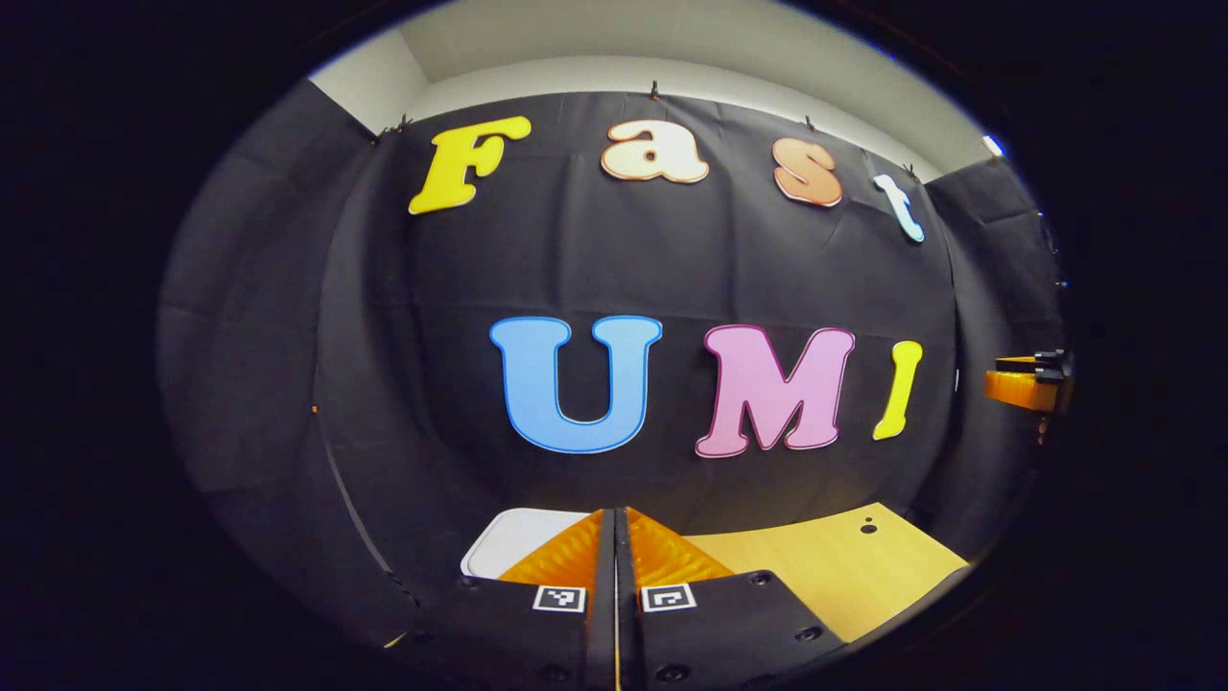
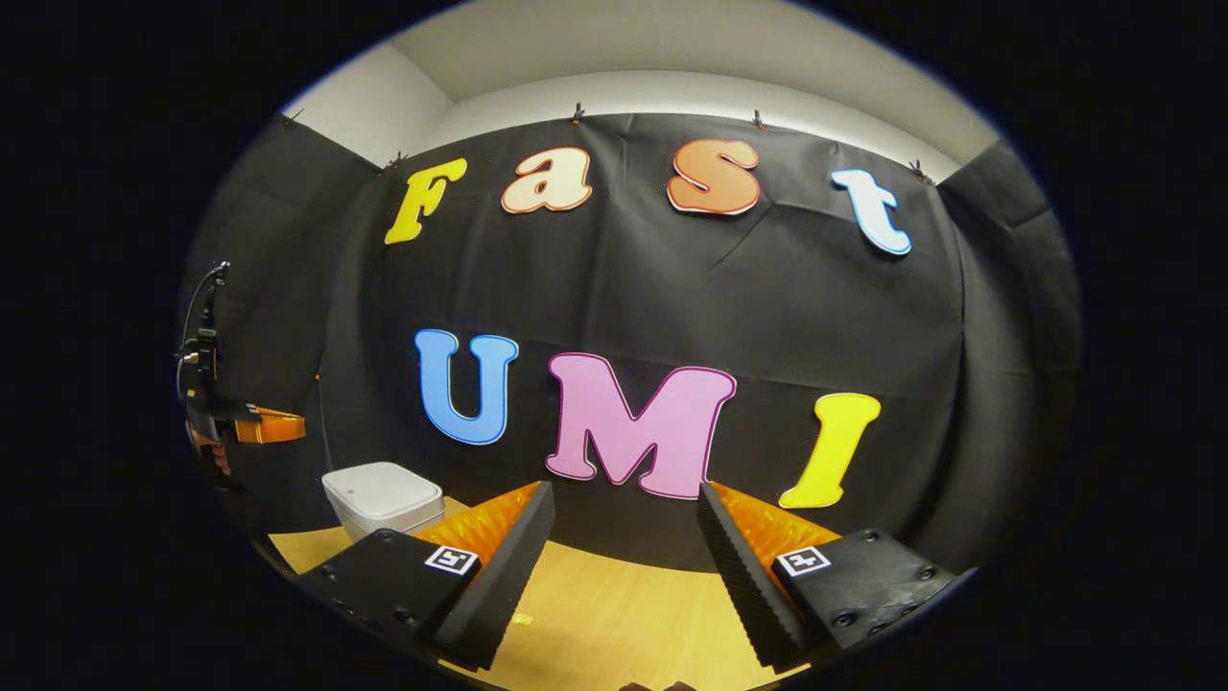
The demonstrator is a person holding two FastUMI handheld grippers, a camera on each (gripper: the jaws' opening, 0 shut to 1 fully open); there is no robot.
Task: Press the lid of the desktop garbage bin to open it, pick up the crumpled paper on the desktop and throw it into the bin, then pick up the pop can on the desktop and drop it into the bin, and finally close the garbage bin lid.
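- The left gripper (image 1: 615, 523) is held high over the near edge of the wooden desktop (image 1: 844, 566), its two fingers pressed flat together with nothing caught between them.
- In the left gripper view, the garbage bin (image 1: 513, 542) is seen just beyond the fingertips, slightly to their left; only its pale lid is shown, and that lid lies flat and closed.
- The right gripper (image 2: 625, 537) is held with its fingers spread wide apart, and only bare desktop (image 2: 614, 614) is seen between them.
- From the right gripper view, the garbage bin (image 2: 382, 499) is found standing at the far left of the desktop, close to the booth wall, lid down.
- The left gripper (image 2: 259, 425) is also caught from the side at the far left of the right gripper view, above the bin.
- Progress is judged to be at the very start: the lid has not been pressed open, and nothing is being carried.
- The pressing of the lid, the paper, the pop can and the closing are all judged still to be done.
- Where the crumpled paper and the pop can lie cannot be told from these views.
- No brand or label is made out on the bin; square coded markers (image 2: 452, 559) are borne by the fingers, and no readable words are offered by them.
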